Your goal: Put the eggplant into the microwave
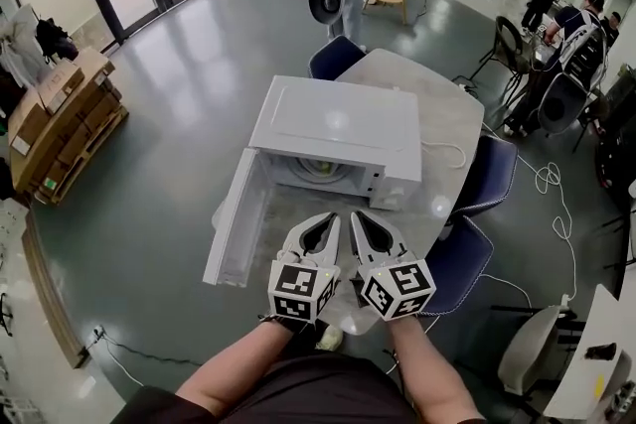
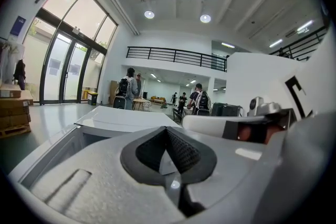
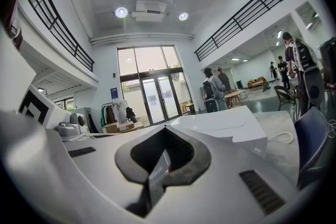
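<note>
While the microwave (image 1: 333,124) stands open, left gripper (image 1: 330,219) and right gripper (image 1: 359,216) hover — jaws pressed together

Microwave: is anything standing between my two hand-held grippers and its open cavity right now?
Nothing visible does. The microwave has its door swung open to the left in the head view. Only bare table lies between the cavity and the left hand-held gripper and right hand-held gripper, both shut and empty.
</note>
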A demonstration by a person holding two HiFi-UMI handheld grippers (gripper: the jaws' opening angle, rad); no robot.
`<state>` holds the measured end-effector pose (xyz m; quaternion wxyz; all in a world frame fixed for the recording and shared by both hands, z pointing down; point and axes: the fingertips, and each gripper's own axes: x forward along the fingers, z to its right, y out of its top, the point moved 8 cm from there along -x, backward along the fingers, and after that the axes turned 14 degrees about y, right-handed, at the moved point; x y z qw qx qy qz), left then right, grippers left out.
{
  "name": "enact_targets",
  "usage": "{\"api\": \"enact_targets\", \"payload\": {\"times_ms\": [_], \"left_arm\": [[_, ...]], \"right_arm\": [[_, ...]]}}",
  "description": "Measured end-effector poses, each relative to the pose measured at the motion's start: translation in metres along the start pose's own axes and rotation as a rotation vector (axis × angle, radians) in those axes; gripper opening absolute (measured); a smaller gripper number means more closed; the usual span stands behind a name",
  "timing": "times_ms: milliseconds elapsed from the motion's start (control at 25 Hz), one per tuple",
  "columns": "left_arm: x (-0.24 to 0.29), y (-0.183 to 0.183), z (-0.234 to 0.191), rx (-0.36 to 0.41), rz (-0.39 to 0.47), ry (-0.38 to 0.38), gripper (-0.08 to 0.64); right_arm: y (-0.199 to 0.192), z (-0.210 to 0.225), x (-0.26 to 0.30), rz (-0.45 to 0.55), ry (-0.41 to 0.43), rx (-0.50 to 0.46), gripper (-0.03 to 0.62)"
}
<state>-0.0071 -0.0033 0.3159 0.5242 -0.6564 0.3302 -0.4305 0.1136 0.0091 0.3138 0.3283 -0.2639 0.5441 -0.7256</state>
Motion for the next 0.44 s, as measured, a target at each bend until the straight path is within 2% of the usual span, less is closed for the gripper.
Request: {"api": "enact_targets", "payload": {"times_ms": [440], "left_arm": [[-0.03, 0.01, 0.004, 0.007, 0.031, 0.027, 0.008]], "right_arm": [[0.007, -0.017, -0.013, 0.015, 0.009, -0.043, 0.0]]}}
